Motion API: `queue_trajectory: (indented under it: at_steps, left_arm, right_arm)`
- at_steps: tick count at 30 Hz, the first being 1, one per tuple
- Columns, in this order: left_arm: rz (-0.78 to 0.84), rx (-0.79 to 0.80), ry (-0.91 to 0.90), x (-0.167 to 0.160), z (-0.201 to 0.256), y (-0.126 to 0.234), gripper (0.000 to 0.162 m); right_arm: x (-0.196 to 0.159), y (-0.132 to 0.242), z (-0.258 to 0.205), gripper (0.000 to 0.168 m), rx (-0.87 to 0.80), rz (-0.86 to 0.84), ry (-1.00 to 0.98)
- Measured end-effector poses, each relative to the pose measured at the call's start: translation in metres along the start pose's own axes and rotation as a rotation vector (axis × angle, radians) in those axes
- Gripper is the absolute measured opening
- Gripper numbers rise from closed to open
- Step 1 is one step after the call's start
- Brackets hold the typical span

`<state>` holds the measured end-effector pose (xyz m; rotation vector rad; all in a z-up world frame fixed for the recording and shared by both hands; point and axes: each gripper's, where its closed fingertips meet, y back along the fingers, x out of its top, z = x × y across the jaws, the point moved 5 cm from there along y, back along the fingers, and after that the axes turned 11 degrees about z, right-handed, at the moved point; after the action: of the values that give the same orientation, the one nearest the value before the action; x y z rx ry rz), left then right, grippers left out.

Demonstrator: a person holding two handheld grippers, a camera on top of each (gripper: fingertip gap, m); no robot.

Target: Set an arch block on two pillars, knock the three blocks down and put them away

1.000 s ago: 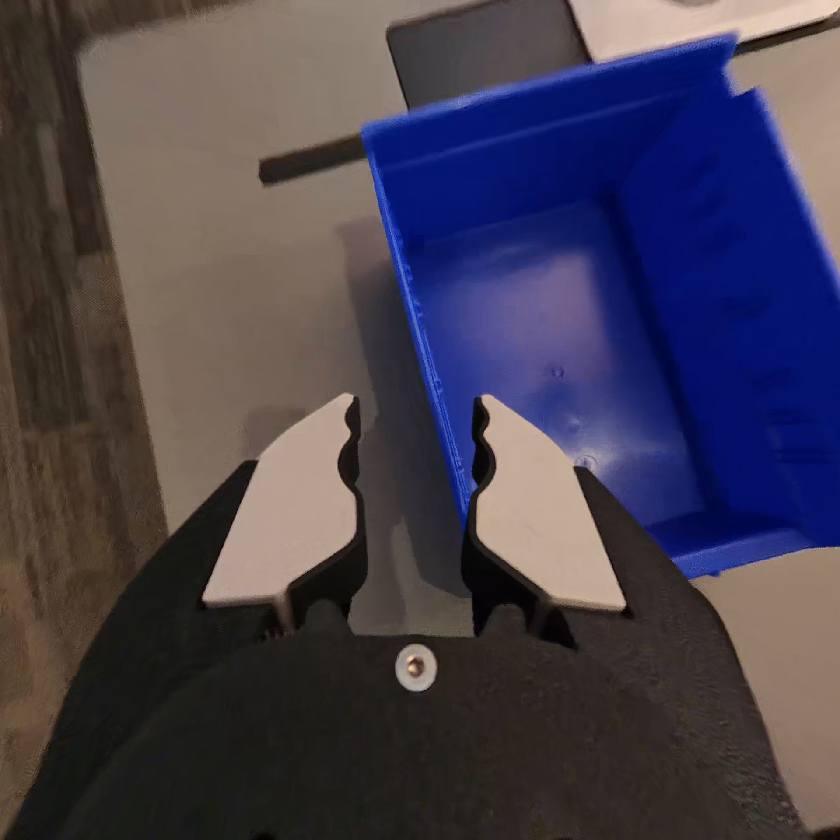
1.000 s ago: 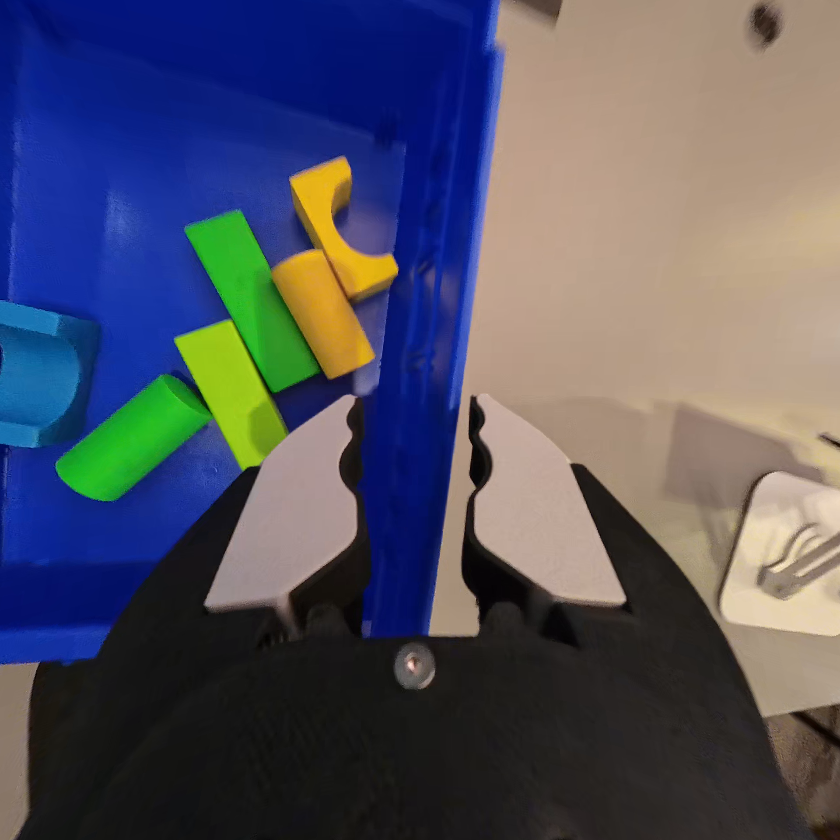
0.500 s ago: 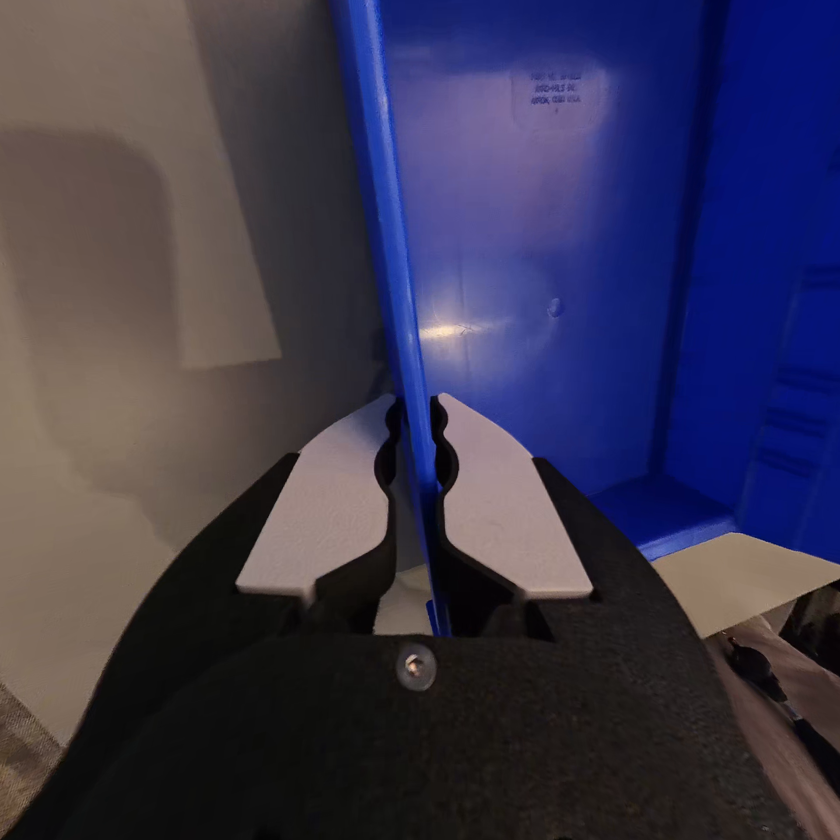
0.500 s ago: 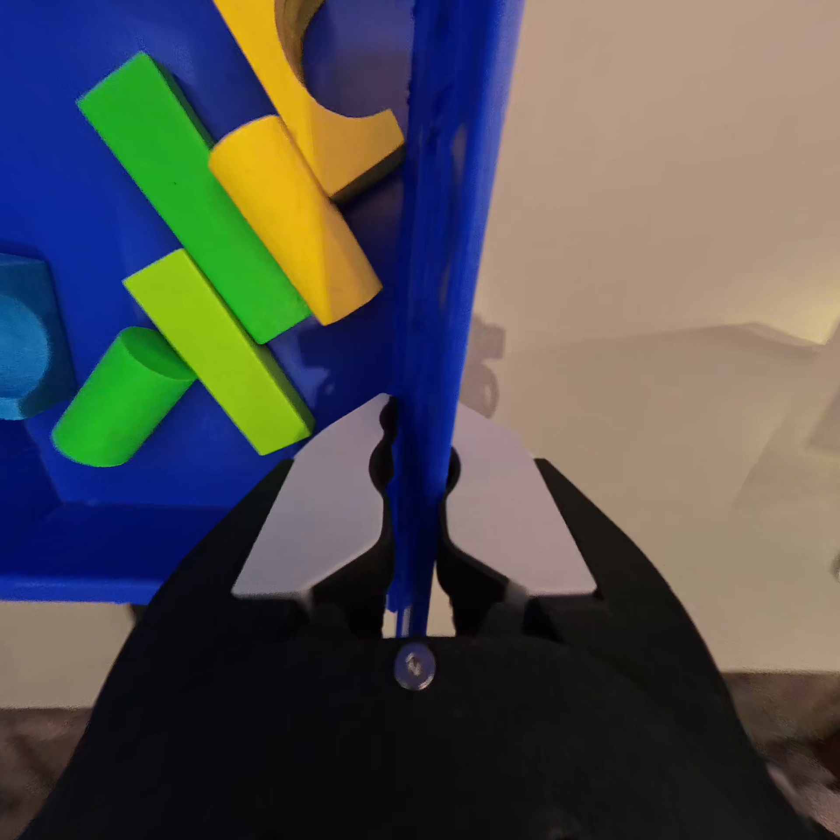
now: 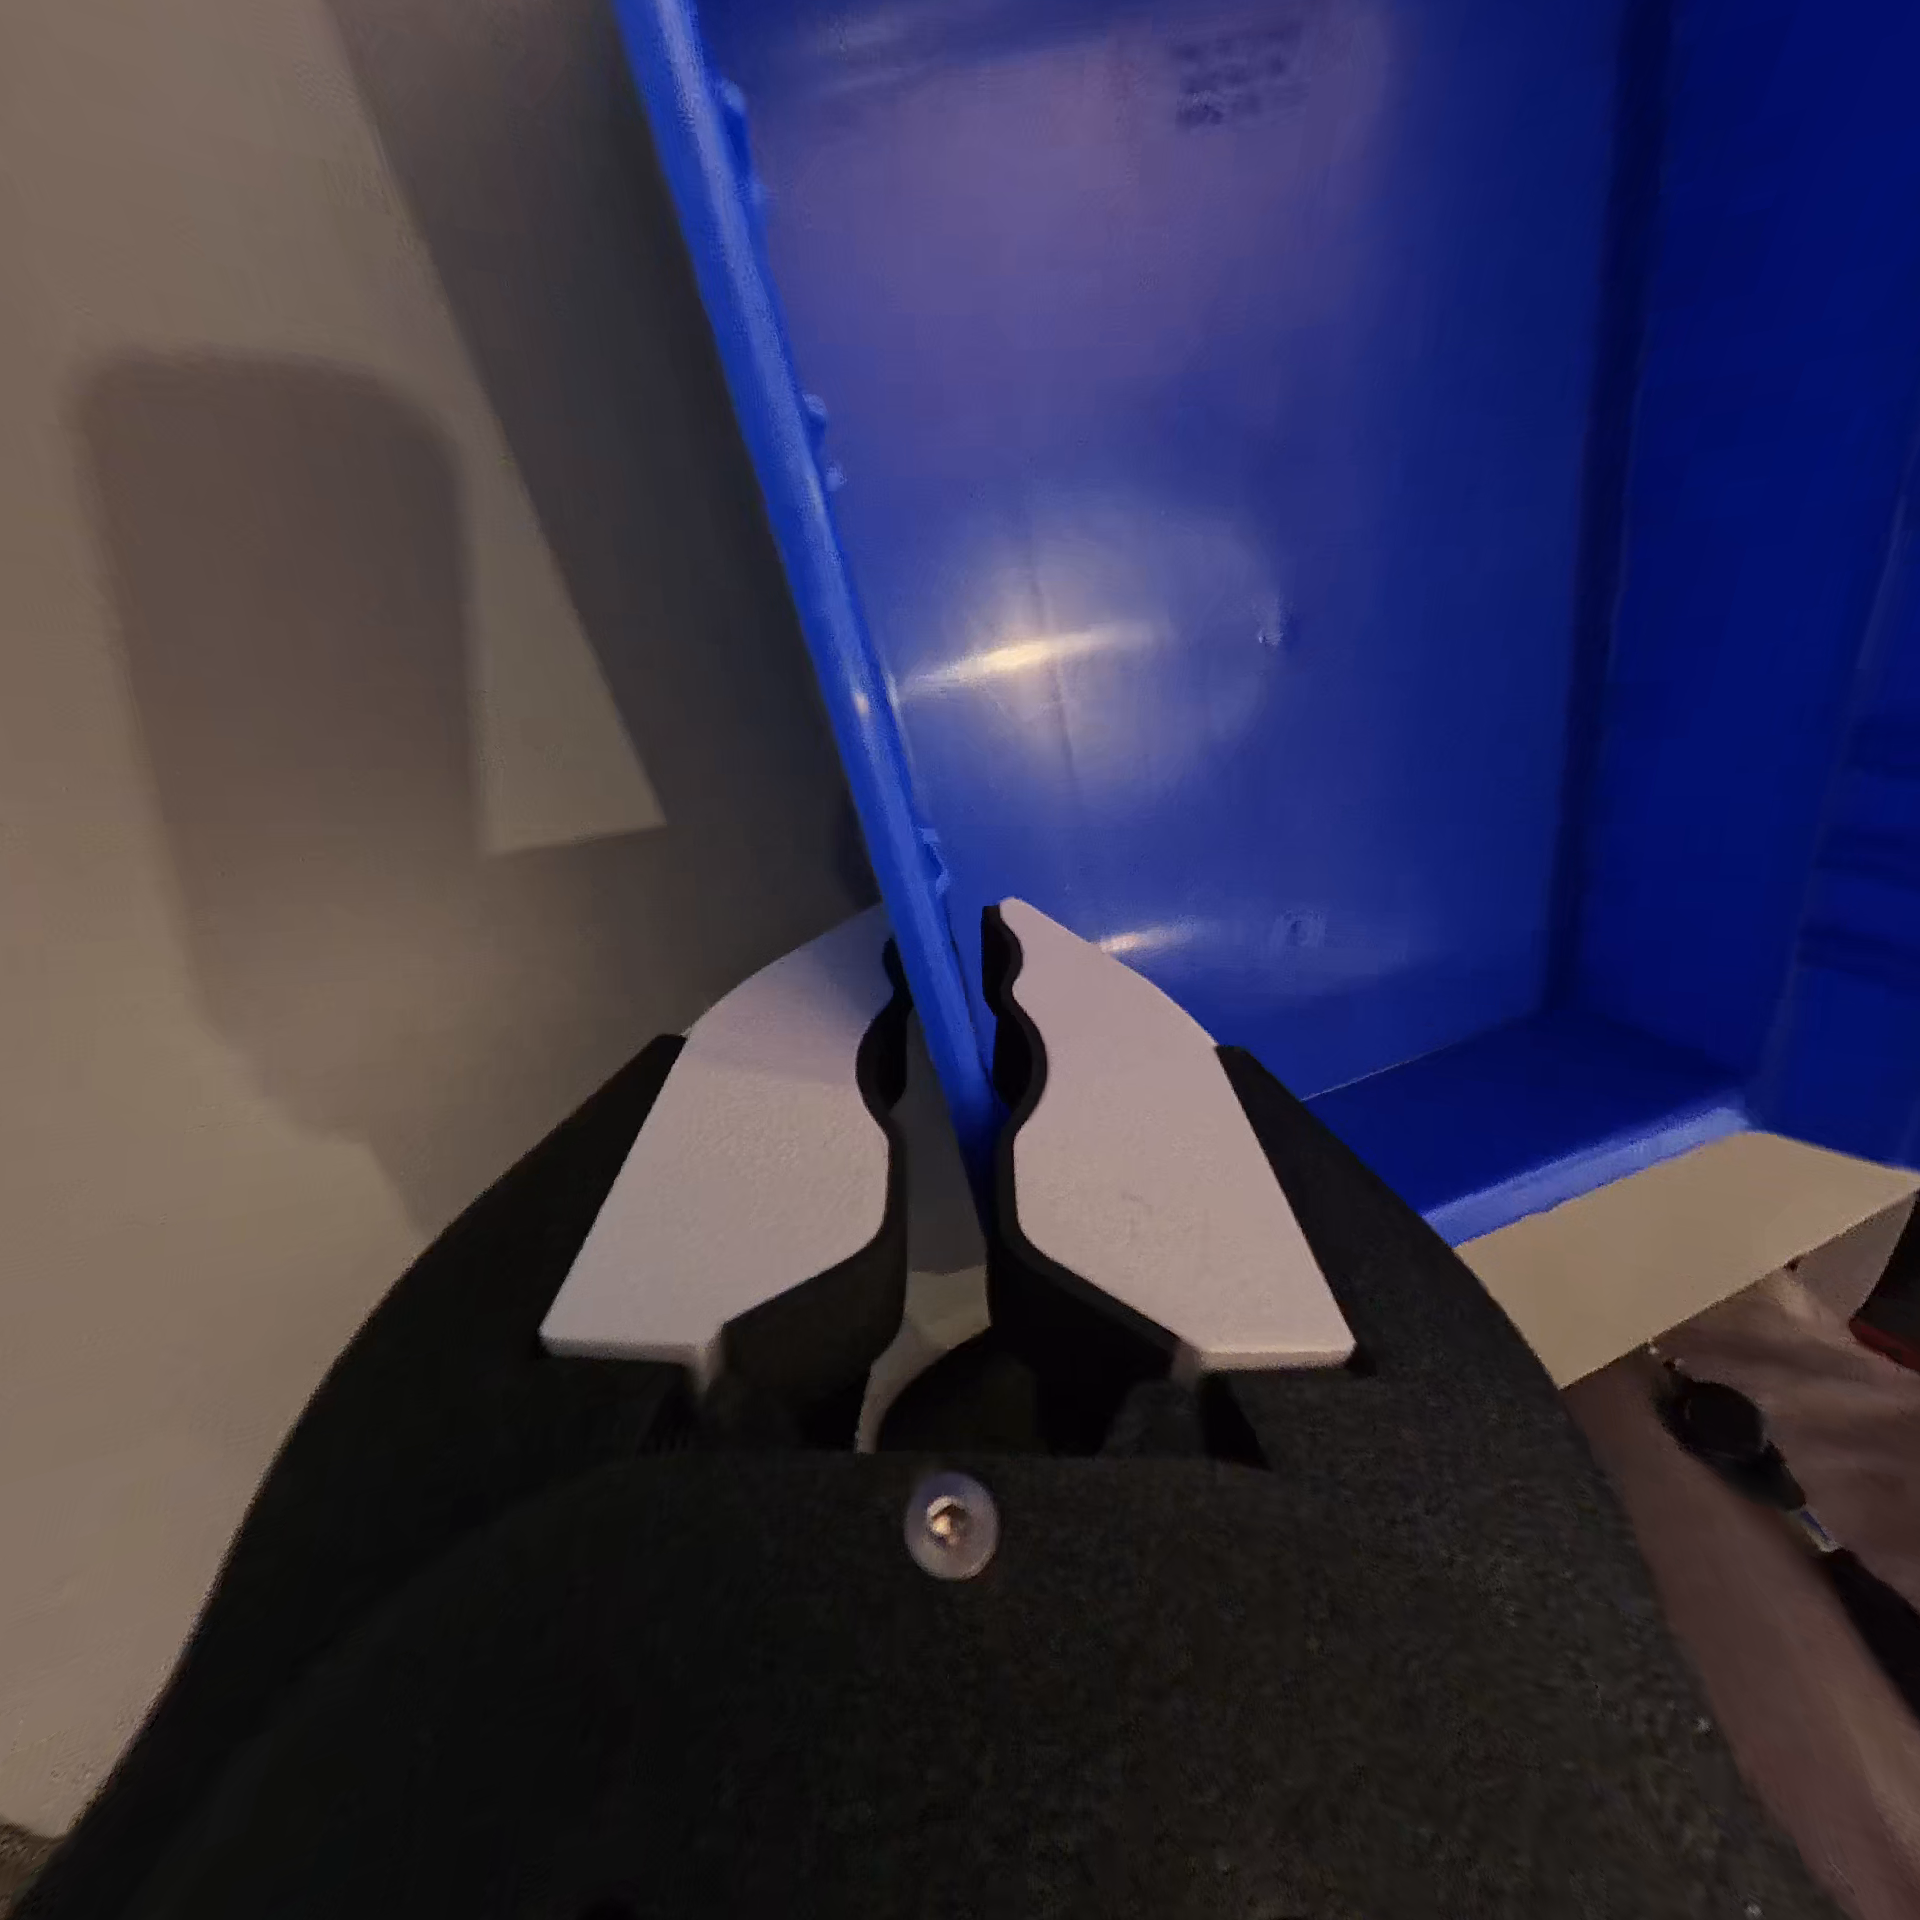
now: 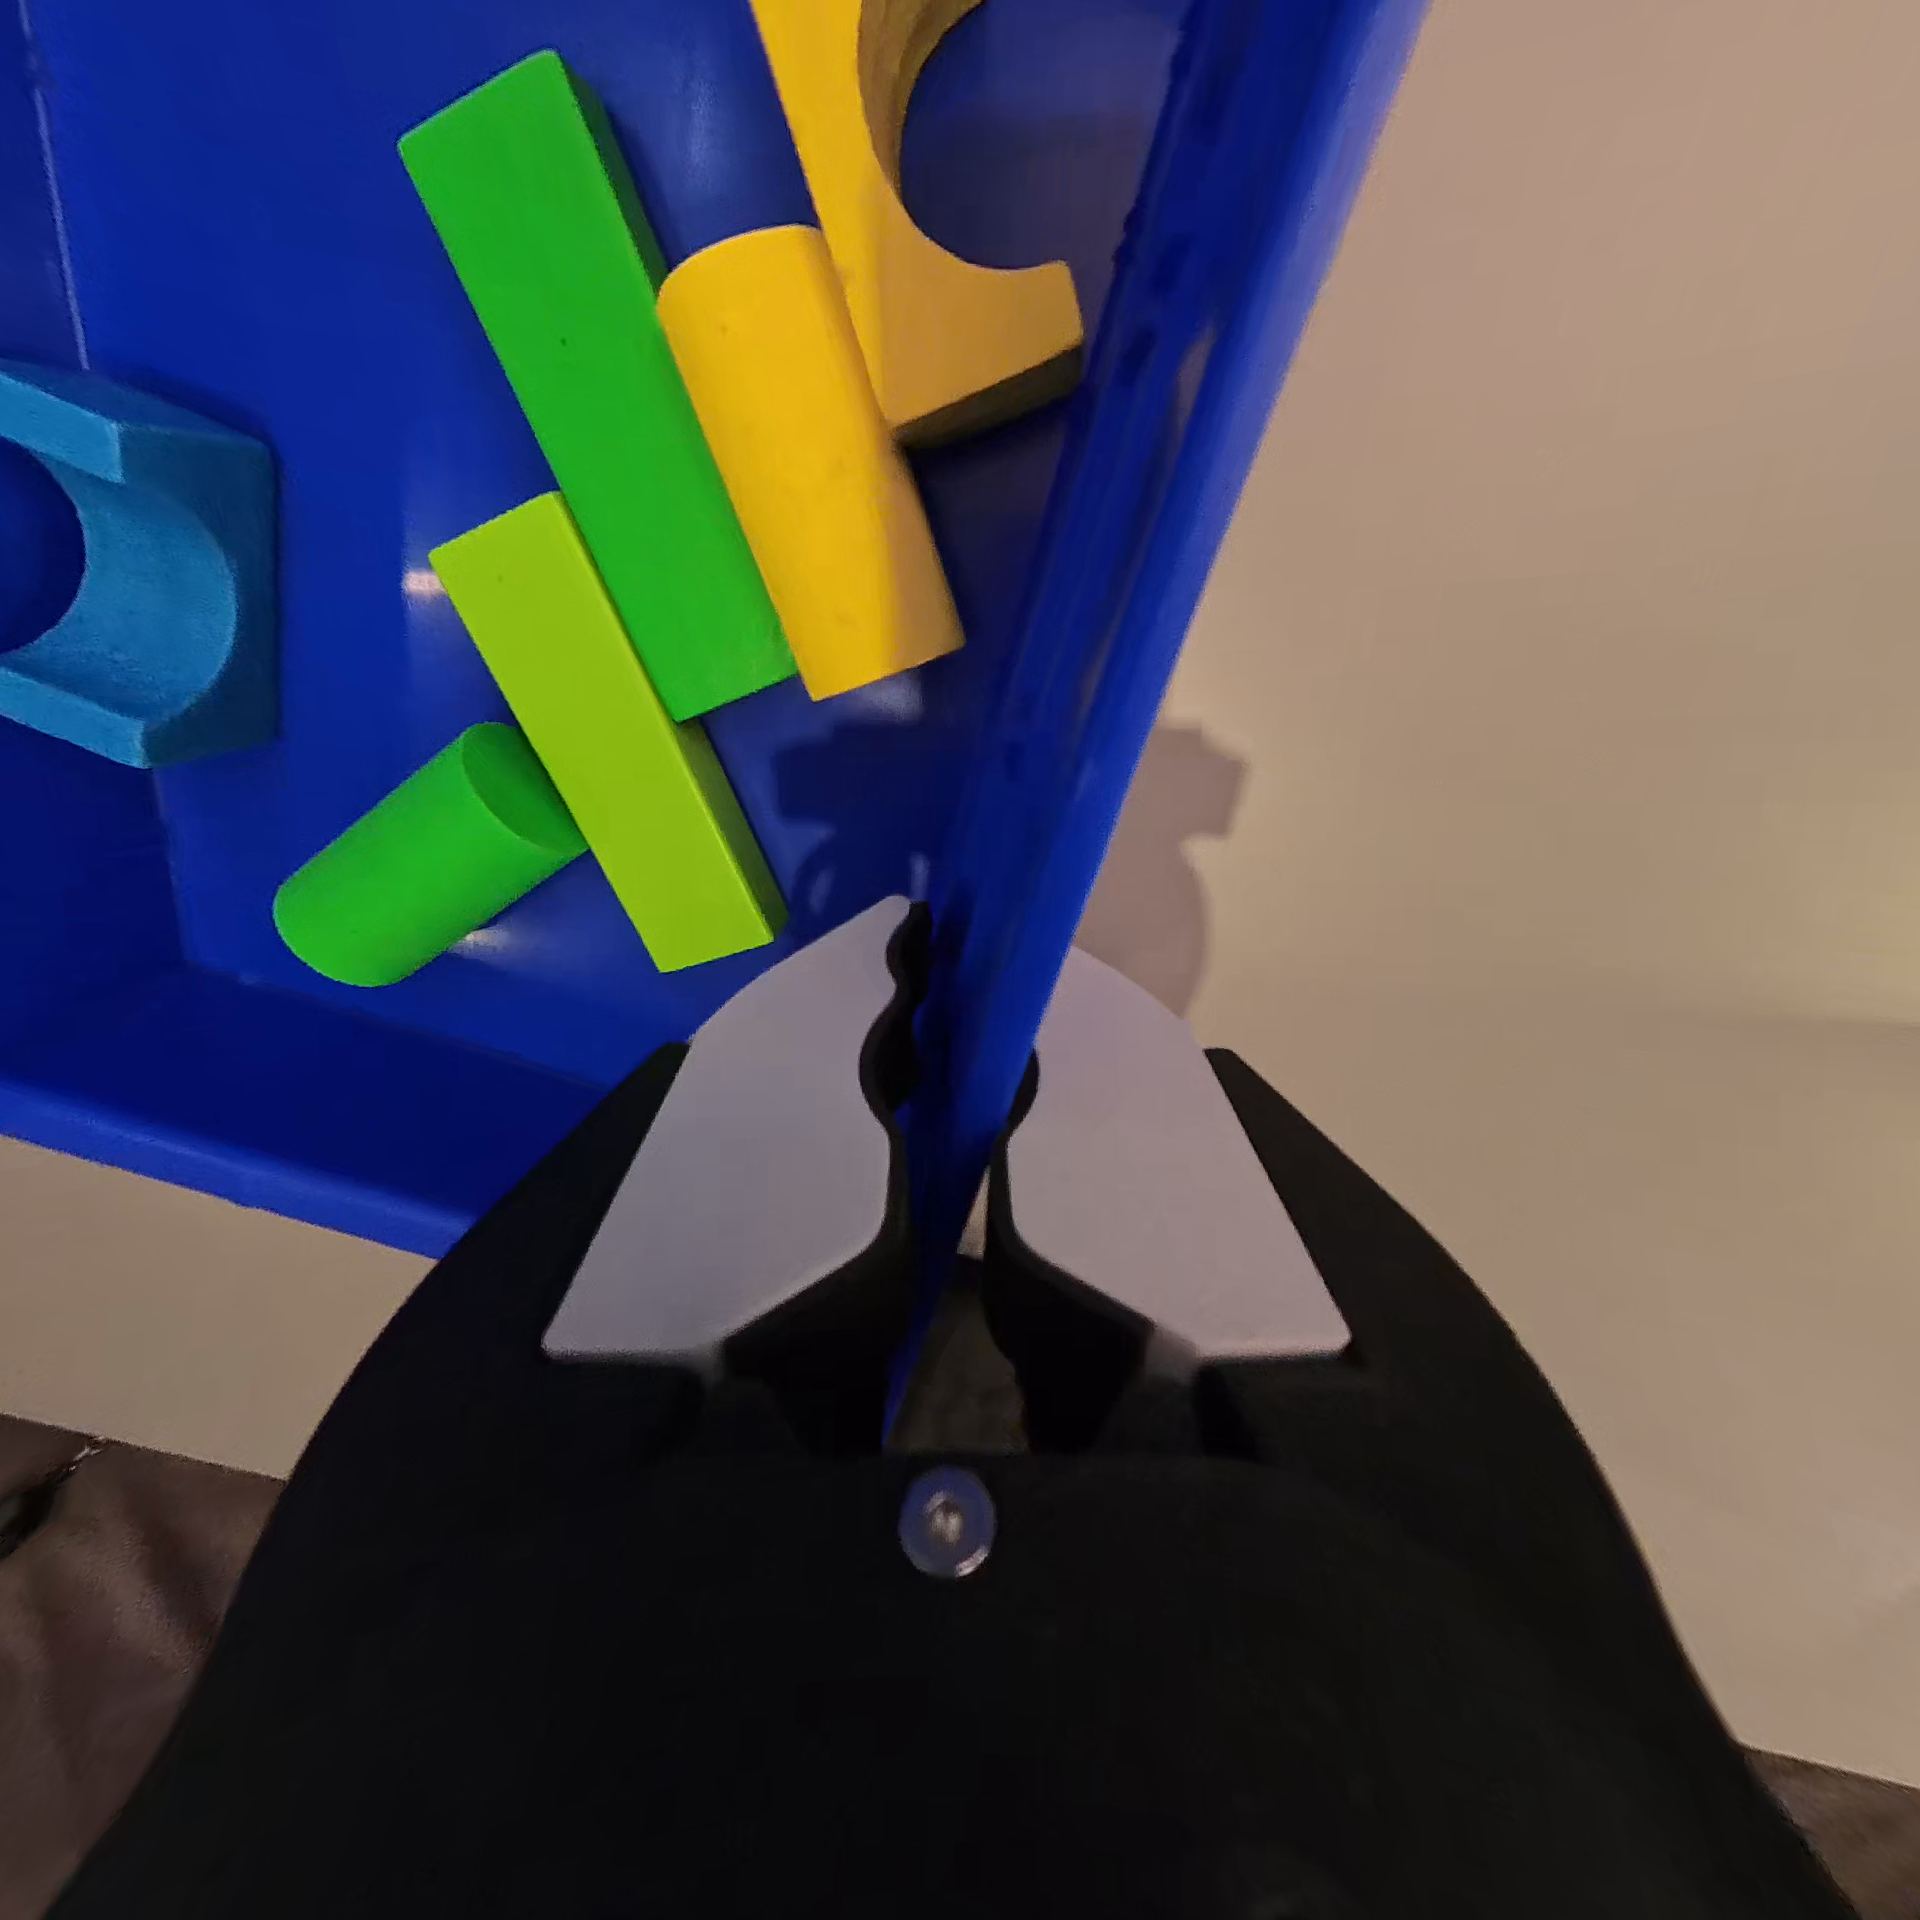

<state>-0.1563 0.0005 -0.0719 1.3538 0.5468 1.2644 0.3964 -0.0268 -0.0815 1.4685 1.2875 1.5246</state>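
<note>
Pale beige table top (image 6: 1558, 727) under warm light, with soft shadows to the left of the bin and a strip of dark wood-look floor (image 6: 94, 1621) past the near edge. Blue plastic bin (image 5: 1299, 468) resting on it, long axis running away from both cameras. Left gripper (image 5: 940, 925) closed on the bin's left wall, one finger outside, one inside. Right gripper (image 6: 961, 925) clamped on the right wall the same way.

Inside, near the right wall: yellow arch block (image 6: 935, 281) lying flat, hollow facing the wall; yellow cylinder (image 6: 805, 457) touching it, lying on its side, long axis slanting toward the wall. Beside that, dark green bar (image 6: 592, 384) and lime bar (image 6: 603, 727) side by side on the same slant; green cylinder (image 6: 416, 862) crosswise, one end tucked under the lime bar. Light blue arch block (image 6: 135, 582) farther left, apart from the rest.
</note>
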Motion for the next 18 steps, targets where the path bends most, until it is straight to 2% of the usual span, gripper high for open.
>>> queue_trajectory:
  at_steps: [7, 10, 14, 16, 18]
  left_arm:
    - [-0.028, 0.070, -0.054, 0.014, 0.043, -0.020, 0.007]
    - [-0.070, 0.103, -0.090, 0.010, 0.052, -0.022, 0.012]
    - [-0.107, -0.010, -0.093, 0.006, 0.074, -0.025, 0.022]
    - [-0.115, -0.019, -0.133, 0.005, 0.086, -0.027, 0.032]
    - [-0.114, 0.001, -0.156, 0.006, 0.091, -0.029, 0.034]
  right_arm:
    - [-0.003, -0.004, -0.058, 0.011, 0.054, -0.159, 0.090]
    - [0.005, -0.006, -0.056, 0.017, 0.013, -0.175, 0.121]
    - [0.024, -0.014, -0.050, 0.017, 0.015, -0.135, 0.036]
    - [0.027, -0.020, -0.048, 0.017, 0.017, -0.186, 0.002]
    - [0.027, -0.027, -0.043, 0.016, -0.003, -0.241, -0.006]
